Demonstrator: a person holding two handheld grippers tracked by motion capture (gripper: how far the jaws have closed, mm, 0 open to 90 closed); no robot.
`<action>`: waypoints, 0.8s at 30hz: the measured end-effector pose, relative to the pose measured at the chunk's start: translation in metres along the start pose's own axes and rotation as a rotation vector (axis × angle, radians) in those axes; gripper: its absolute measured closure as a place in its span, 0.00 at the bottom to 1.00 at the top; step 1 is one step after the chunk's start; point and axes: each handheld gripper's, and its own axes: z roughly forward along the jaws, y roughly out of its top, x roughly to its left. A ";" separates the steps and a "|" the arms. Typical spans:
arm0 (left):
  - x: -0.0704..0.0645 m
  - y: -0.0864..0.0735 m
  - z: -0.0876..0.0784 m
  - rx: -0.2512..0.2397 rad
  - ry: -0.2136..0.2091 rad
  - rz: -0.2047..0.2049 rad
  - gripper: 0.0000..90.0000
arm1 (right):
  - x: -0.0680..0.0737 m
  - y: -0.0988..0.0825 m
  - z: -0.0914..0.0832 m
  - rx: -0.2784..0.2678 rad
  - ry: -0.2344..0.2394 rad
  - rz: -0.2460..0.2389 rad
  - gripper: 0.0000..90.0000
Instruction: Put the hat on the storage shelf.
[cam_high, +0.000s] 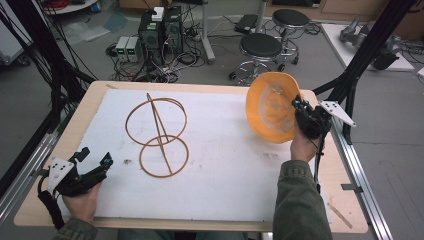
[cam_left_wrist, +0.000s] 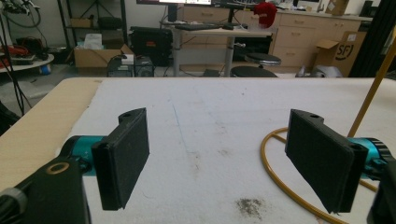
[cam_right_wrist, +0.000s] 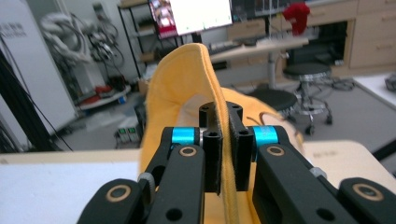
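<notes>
Yellow cap (cam_high: 271, 107) is up off the counter (cam_high: 37, 202) near its far right corner, hanging tilted with the hollow inside facing me. My right gripper (cam_high: 300, 111) has it by the rim: fingers pressed nearly together with only the fabric edge between them. Right gripper view confirms this, rim (cam_right_wrist: 226, 154) pinched thin between the two pads (cam_right_wrist: 212, 154).

My left gripper (cam_high: 95, 162) rests at the near left corner, fingers spread wide, nothing between them.

Wire stand (cam_high: 158, 134), two hoops joined by a slanted rod, sits on the white mat (cam_high: 225, 170) left of centre, well apart from the cap.

Risks, as I judge them: the grip is on a thin floppy edge, so the cap could slide out or swing if I move fast. The stand looks light; bumping it with the cap or pushing down off-centre could tip or shove it. The left gripper is not steadying it.

View differences: high view gives the whole cap-to-stand gap and the stand's shape; right gripper view gives the pinch itself. Left gripper view shows its open pads (cam_left_wrist: 122, 156) and part of the lower hoop (cam_left_wrist: 275, 172).
</notes>
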 end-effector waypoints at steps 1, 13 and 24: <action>0.000 0.000 -0.001 -0.004 0.002 -0.002 0.24 | 0.001 0.001 -0.001 -0.013 0.013 0.000 0.96; -0.004 0.000 0.001 -0.003 -0.015 0.007 0.24 | 0.020 0.021 -0.014 -0.183 0.179 0.033 0.96; -0.002 0.000 -0.002 -0.011 -0.008 -0.004 0.24 | 0.033 0.042 -0.016 -0.224 0.254 -0.008 0.96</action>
